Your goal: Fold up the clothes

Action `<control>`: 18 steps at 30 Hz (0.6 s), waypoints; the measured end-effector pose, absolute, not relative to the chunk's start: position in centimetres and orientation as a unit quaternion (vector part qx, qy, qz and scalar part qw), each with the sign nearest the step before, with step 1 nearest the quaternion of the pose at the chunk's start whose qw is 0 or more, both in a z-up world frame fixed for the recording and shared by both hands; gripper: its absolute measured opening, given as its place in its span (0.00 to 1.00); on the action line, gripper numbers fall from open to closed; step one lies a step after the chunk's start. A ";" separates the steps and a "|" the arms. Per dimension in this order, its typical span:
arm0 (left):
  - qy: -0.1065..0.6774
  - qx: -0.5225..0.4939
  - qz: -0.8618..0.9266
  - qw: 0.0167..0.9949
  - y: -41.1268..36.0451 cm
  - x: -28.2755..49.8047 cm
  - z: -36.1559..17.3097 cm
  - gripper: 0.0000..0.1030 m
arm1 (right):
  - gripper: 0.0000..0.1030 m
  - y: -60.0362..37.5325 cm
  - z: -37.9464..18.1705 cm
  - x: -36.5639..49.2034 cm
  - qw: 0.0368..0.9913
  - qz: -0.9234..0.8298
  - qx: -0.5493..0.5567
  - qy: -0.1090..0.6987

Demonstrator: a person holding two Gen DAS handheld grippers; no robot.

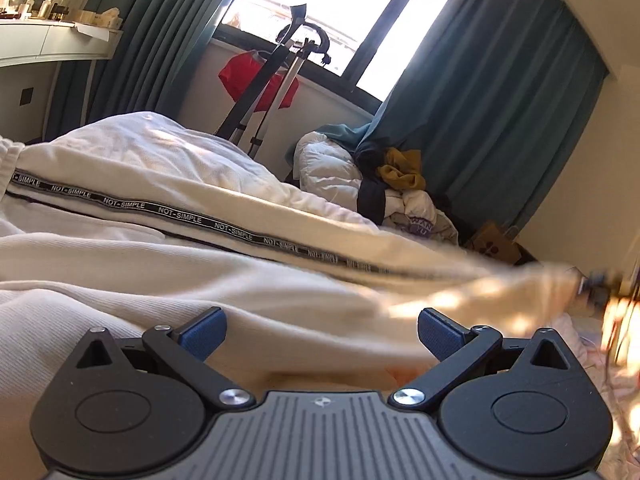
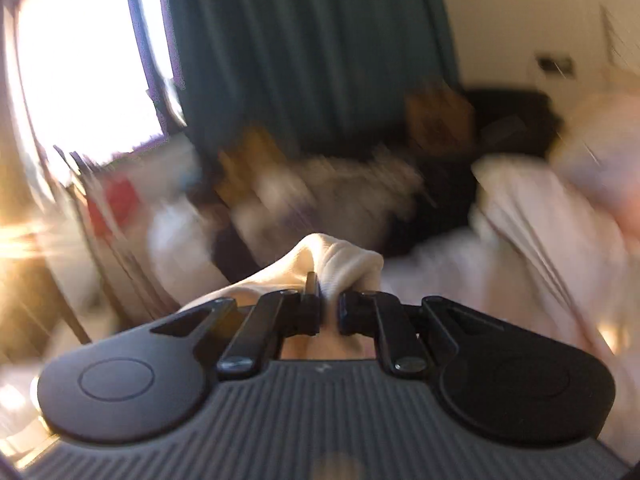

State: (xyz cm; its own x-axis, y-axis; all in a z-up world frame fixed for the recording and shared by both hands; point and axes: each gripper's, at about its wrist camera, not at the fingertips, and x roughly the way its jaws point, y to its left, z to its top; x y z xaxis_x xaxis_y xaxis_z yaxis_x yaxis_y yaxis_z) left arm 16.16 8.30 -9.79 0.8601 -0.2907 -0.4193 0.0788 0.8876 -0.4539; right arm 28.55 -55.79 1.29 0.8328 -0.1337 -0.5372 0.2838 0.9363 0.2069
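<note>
Nearest, the left gripper [image 1: 322, 334] is seen with its blue-padded fingers [image 1: 204, 336] spread wide apart and nothing between them, poised low over the cream garment [image 1: 240, 280], presumably so that a fresh hold can be chosen. A fold of the same cream cloth is clamped between the closed fingers of the right gripper [image 2: 329, 304], bunched into a knob just above the tips. That view is heavily smeared, so a quick swing of the cloth is judged likely, though the direction cannot be told. The garment is spread across the bed [image 1: 592, 344], its black tape trim [image 1: 184, 216] printed NOT-SIMPLE running diagonally away, and one end is drawn out toward the right edge, apparently kept taut for a fold. Further off, a heap of other clothes [image 1: 384, 184] is piled against the teal curtain [image 1: 500, 100], with a bright window [image 1: 340, 4] behind.
</note>
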 end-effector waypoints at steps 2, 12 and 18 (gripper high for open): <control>0.247 -0.214 -0.097 0.940 8.3 16.1 -9.8 1.00 | 0.12 -57.0 -2.3 27.8 0.934 -0.128 0.133 0.306; 0.255 -0.219 -0.094 0.937 8.1 16.4 -9.8 1.00 | 0.19 -58.8 -5.5 23.9 0.911 -0.147 0.222 0.314; 0.290 -0.261 -0.113 0.914 9.3 15.7 -9.7 1.00 | 0.28 -56.1 -4.3 16.2 0.867 -0.226 0.334 0.293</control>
State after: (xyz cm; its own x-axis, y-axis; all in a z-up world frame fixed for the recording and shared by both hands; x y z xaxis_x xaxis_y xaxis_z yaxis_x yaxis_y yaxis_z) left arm 15.73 9.30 -9.72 0.8060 -0.3572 -0.4719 0.0546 0.8389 -0.5416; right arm 16.15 -56.11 -4.26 0.7259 -0.1955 -0.6594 0.5871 0.6755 0.4461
